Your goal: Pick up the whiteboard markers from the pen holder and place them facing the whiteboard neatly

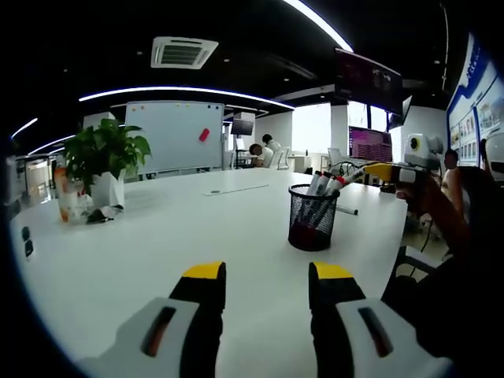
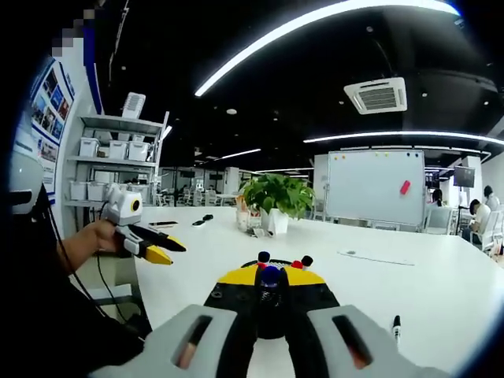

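We see the lower barrels of the white whiteboard markers (image 1: 325,183) concealed inside the black wire-mesh pen holder (image 1: 312,218). In the right gripper view, the yellow-tipped right gripper (image 2: 270,276) masks most of the holder; only marker caps protrude. The loose black marker (image 2: 396,327) on the white table (image 2: 409,283) is too small, and possibly too blurred, to read.

Potted plant (image 1: 105,161) in white pot at far-left of white table (image 1: 157,244), w/ orange-ish bottle (image 1: 63,197) just beside it. Ceiling AC vent (image 1: 183,52) overhead, monitor (image 1: 370,144) lit at back. Shelf unit w/ white bins (image 2: 110,161) against wall; people seated (image 2: 482,216) near far desks.
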Available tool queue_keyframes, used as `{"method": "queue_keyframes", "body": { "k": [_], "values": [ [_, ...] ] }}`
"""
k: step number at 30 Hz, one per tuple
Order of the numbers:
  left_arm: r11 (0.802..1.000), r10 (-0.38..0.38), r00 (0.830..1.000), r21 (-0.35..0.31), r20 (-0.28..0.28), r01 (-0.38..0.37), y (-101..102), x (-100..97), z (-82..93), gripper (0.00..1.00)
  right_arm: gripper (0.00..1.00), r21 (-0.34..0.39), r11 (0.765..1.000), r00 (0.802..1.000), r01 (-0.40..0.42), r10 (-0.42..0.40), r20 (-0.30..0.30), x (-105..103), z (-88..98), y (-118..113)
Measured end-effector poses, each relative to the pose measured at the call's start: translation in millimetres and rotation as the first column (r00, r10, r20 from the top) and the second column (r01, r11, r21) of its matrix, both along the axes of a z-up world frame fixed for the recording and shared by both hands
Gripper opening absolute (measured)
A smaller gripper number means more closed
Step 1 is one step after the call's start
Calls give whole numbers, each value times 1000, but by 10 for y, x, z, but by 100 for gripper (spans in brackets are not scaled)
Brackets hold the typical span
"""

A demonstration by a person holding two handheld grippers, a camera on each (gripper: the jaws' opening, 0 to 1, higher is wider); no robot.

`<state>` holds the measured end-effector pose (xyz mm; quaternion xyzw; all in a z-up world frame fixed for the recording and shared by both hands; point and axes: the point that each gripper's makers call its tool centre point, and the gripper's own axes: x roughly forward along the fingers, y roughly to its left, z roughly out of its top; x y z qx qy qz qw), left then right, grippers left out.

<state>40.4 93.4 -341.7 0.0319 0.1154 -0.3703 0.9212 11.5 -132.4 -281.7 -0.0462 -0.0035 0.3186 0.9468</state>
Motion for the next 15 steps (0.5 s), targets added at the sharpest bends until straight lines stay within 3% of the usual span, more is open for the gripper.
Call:
{"method": "queue_keyframes", "body": {
  "k": [5,15],
  "values": [
    [1000,1,1000,2,0,-1,0,0,-1,44,13,-12,1000,999,3,-3,-55,0,-176,-28],
    [1000,1,1000,3,2,-1,-2,6,4,44,13,-70,997,999,18,-21,-47,10,-226,-4]
  ]
}}
